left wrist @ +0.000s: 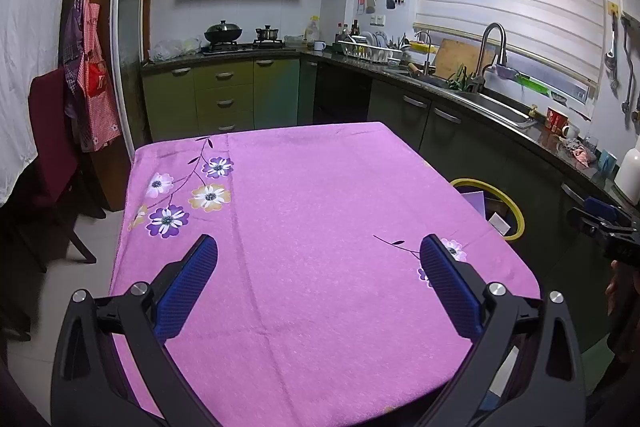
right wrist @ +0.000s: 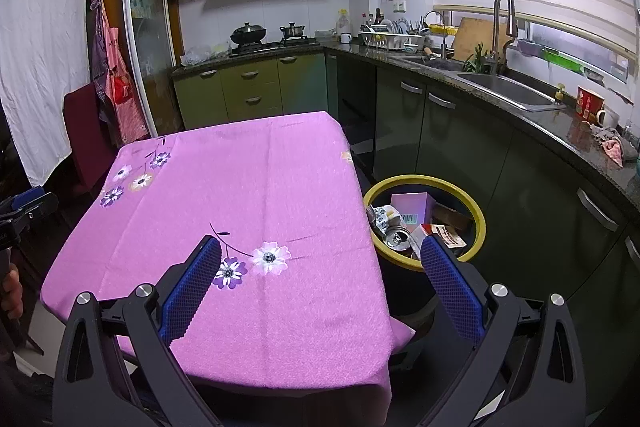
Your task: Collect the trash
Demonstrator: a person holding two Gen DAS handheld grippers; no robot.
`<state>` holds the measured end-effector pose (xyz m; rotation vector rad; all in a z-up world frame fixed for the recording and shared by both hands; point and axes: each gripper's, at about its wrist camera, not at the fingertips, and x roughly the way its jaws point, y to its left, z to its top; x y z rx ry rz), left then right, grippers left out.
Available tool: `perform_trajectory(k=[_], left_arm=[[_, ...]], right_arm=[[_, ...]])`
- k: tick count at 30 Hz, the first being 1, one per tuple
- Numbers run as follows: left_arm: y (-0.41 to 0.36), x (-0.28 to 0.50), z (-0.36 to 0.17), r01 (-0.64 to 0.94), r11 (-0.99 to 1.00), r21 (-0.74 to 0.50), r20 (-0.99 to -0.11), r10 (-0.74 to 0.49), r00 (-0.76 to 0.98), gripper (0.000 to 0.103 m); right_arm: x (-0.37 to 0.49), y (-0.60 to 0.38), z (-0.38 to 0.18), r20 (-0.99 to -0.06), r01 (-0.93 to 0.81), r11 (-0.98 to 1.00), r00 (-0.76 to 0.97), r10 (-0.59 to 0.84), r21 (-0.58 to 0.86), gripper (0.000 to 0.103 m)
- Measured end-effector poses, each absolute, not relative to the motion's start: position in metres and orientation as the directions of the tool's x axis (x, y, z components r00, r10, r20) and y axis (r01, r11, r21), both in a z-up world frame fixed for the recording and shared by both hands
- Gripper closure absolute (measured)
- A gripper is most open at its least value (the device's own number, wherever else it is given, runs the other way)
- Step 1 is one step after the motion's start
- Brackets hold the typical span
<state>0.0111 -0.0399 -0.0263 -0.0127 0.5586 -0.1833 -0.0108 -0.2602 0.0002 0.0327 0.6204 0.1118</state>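
A yellow-rimmed trash bin (right wrist: pixel 478 223) stands on the floor at the right side of the table (right wrist: pixel 260 179); in the left wrist view only part of the bin's rim (left wrist: pixel 516 211) shows. Inside lie a purple box (right wrist: pixel 412 207), a crushed can (right wrist: pixel 396 238), a red and white carton (right wrist: pixel 440 231) and other scraps. My right gripper (right wrist: pixel 320 247) is open over the table's near right corner, its right finger just before the bin. My left gripper (left wrist: pixel 318 245) is open above the pink flowered cloth, holding nothing. The cloth shows no loose trash.
A dark red chair (left wrist: pixel 52 151) stands at the table's left side. Green cabinets, a stove with pots (left wrist: pixel 240 35) and a sink (right wrist: pixel 504 91) on a dark counter run along the back and right. The other gripper shows at each view's edge (left wrist: pixel 608 227) (right wrist: pixel 24 211).
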Motion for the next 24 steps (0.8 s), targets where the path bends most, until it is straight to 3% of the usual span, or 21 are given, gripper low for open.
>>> perform_trajectory(k=[11, 24], left_arm=[[-0.040, 0.015, -0.027, 0.164, 0.985, -0.046, -0.527, -0.164, 0.834, 0.006], [-0.022, 0.079, -0.054, 0.091, 0.996, -0.019, -0.611, -0.084, 0.787, 0.006]], right_arm=[[-0.007, -0.260, -0.004, -0.586, -0.095, 0.993, 0.802, 0.116, 0.067, 0.005], [0.038, -0.253, -0.019, -0.632, -0.140, 0.989, 0.763, 0.136, 0.044, 0.005]])
